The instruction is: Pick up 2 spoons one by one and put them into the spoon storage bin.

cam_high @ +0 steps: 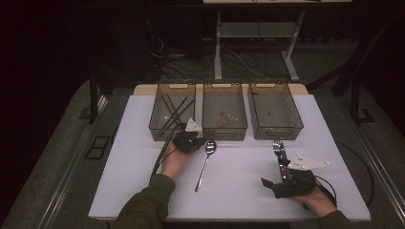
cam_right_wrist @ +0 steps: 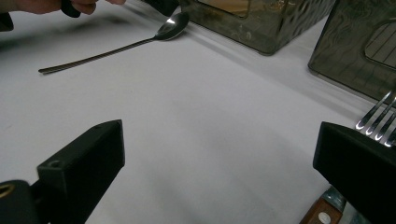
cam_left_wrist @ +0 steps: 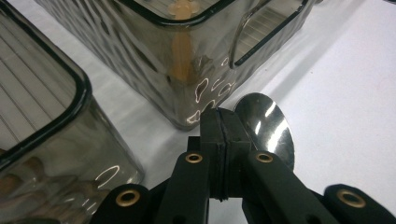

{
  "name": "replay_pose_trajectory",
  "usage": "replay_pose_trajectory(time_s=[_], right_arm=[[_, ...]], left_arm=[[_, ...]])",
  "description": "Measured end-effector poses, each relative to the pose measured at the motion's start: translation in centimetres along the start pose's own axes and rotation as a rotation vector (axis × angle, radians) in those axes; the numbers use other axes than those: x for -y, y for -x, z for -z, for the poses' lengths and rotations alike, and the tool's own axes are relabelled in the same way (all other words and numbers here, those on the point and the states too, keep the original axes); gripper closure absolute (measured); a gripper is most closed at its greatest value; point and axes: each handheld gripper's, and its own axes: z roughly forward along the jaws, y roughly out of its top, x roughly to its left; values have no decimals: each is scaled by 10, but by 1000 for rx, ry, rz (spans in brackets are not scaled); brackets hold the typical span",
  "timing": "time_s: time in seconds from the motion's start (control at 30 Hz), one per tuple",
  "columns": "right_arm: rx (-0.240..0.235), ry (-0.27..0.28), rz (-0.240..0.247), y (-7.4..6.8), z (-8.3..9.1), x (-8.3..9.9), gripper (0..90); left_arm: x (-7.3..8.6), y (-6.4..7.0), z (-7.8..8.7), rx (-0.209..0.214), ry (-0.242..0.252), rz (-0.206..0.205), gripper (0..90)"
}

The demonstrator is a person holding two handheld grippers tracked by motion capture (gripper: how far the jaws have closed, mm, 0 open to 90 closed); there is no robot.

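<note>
The spoon (cam_high: 205, 162) is lying on the white table (cam_high: 239, 191) in front of the middle bin (cam_high: 224, 112), its long axis running from the bowl at the far end — close to the bin's front wall — down and slightly left toward the person, so the handle tip is pointing at the near edge. In the right gripper view the spoon (cam_right_wrist: 116, 46) is showing as a thin line with its bowl nearest the bins. The left gripper (cam_high: 191, 141) is hovering just left of the bowl, at the near corner of the left bin (cam_high: 173, 112), and in the left gripper view its jaws are pressing flat together with nothing between them, the spoon bowl (cam_left_wrist: 266, 128) sitting just behind and beside their tips. The right gripper (cam_high: 286, 181) is resting well apart, near the table's right front, its jaws standing wide open. A fork (cam_high: 279, 152) is lying beside it, tines pointing toward the right bin (cam_high: 274, 109); in the right gripper view the tines (cam_right_wrist: 378, 116) are peeking over the right-hand jaw. The left bin is holding dark chopsticks (cam_high: 174, 112) — the middle bin's front wall is standing directly beyond the spoon's bowl.
</note>
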Motion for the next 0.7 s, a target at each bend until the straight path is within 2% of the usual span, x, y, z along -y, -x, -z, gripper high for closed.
replay_pose_trajectory(time_s=[0.3, 0.7], right_arm=[[0, 1, 0, 0, 0, 0, 19], [0, 0, 3, 0, 0, 0, 19]], left_arm=[[0, 0, -7, 0, -25, -9, 896], [-4, 7, -13, 31, -36, -21, 896]])
